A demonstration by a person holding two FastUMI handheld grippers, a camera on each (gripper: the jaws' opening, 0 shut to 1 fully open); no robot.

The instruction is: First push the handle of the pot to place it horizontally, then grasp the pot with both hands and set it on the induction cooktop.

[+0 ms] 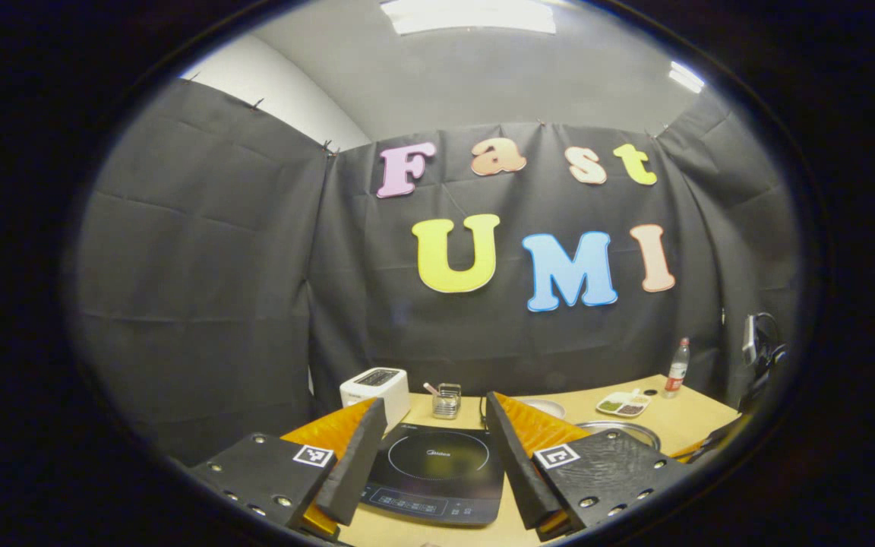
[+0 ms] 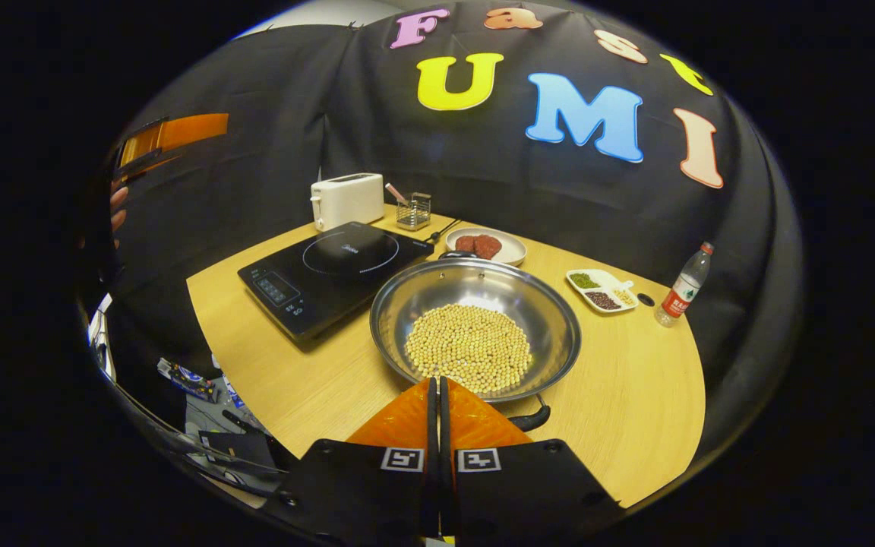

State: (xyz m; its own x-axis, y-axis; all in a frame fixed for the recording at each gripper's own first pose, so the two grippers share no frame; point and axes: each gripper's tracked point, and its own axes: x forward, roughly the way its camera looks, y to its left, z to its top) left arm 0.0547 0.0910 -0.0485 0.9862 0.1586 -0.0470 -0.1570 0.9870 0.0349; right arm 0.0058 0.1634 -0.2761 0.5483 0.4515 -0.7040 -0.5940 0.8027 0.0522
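Holding pale beans, the steel pot (image 2: 475, 323) sits beside the cooktop (image 2: 331, 273).

Light wooden table with a rounded edge (image 2: 635, 410), carrying: black flat induction cooktop (image 2: 331, 275) at 10 o'clock; shiny round steel pot (image 2: 475, 323) of pale beans at centre, just beside the cooktop; white toaster (image 2: 346, 199) and small wire-mesh holder (image 2: 413, 211) at 11 o'clock; round white plate (image 2: 486, 246) with reddish pieces at 12 o'clock; white divided dish (image 2: 601, 290) at 2 o'clock; clear plastic bottle with red label (image 2: 683, 286), upright, at 3 o'clock.
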